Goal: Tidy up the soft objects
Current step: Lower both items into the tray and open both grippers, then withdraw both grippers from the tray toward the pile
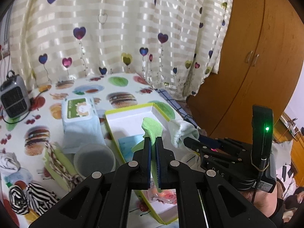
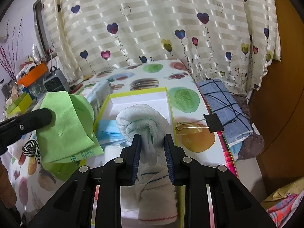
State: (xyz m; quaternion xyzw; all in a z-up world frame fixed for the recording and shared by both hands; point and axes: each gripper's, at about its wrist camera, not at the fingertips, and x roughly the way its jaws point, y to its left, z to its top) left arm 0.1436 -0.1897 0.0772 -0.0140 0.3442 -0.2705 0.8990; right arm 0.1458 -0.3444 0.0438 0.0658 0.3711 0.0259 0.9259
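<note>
Gripping green cloth (image 1: 152,128), left gripper (image 1: 153,138); right gripper (image 2: 152,135) clamps white sock (image 2: 141,121) over box rim (image 2: 170,102).

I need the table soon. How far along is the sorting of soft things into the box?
Partly done. A blue face mask already lies in the box. In hand: the left gripper pinches a green cloth, the right gripper holds a white sock over the box. Still out on the table: a striped cloth and braided cord.
</note>
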